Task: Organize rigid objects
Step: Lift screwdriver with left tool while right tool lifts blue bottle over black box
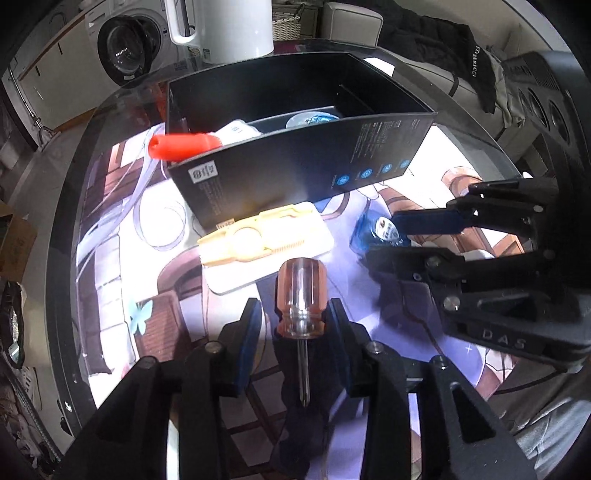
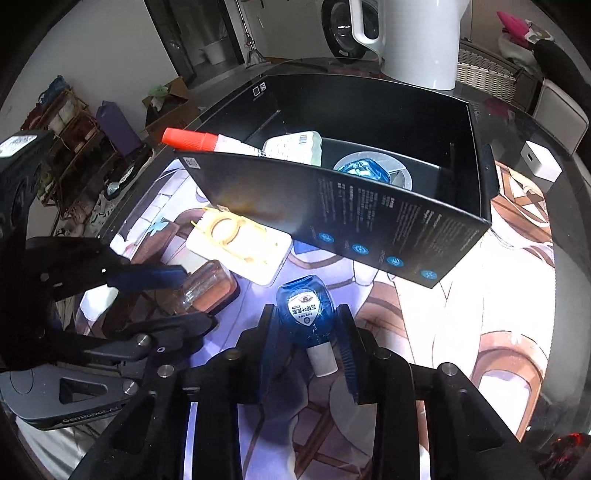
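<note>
A stubby screwdriver (image 1: pixel 302 299) with a clear orange handle lies between the blue pads of my left gripper (image 1: pixel 293 317), which is closed on it; it also shows in the right wrist view (image 2: pixel 207 288). My right gripper (image 2: pixel 306 325) is closed on a small blue bottle (image 2: pixel 306 308) with a white cap, seen also in the left wrist view (image 1: pixel 380 230). A black open box (image 1: pixel 295 155) (image 2: pixel 369 206) stands behind; it holds a red-capped tube (image 2: pixel 192 139), a white pack (image 2: pixel 295 146) and a blue item (image 2: pixel 364 170).
A cream plastic tool on a white card (image 1: pixel 266 240) (image 2: pixel 240 240) lies in front of the box. A white kettle (image 1: pixel 221 29) stands behind the box. A white cube (image 2: pixel 541 162) sits at the right. The printed mat (image 2: pixel 461 314) covers a round dark table.
</note>
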